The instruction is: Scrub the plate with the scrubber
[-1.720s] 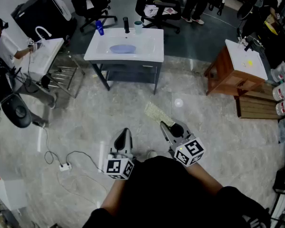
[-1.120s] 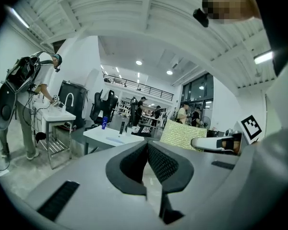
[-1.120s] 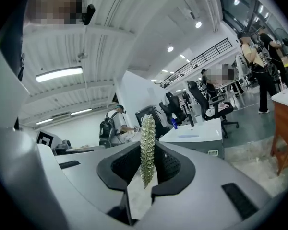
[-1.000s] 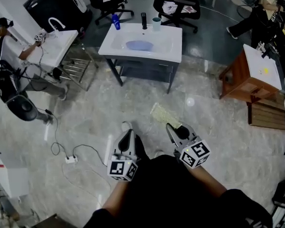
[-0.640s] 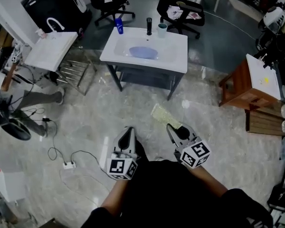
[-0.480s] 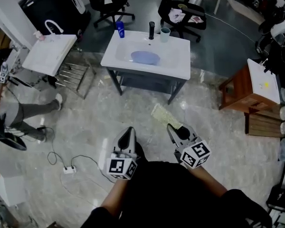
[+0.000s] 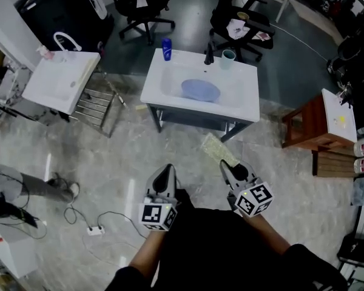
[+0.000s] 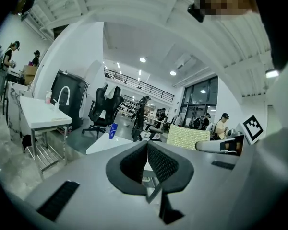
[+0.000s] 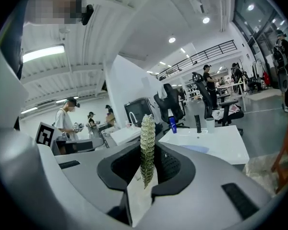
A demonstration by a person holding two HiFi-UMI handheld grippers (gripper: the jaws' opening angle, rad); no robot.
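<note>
A blue plate (image 7: 201, 90) lies in the basin of the white sink (image 7: 249, 105) ahead of me, also visible as a blue plate (image 9: 197, 148) in the right gripper view. My right gripper (image 7: 229, 165) is shut on a flat yellow-green scrubber (image 7: 216, 150), which stands edge-on as the scrubber (image 9: 147, 143) between its jaws. My left gripper (image 7: 165, 173) is shut with nothing in it, jaws pressed together in the left gripper view (image 8: 147, 153). Both grippers hang over the floor, well short of the sink.
On the sink's back edge stand a blue bottle (image 7: 166, 48), a black faucet (image 7: 210, 54) and a cup (image 7: 229, 56). A second white sink (image 7: 60, 80) with a metal rack is at left, a wooden stand (image 7: 320, 123) at right, office chairs behind, a power strip (image 7: 95, 230) on the floor.
The view has moved forward toward the sink, which sits nearer and larger now. Both grippers keep their pose, the right one still holding the scrubber.
</note>
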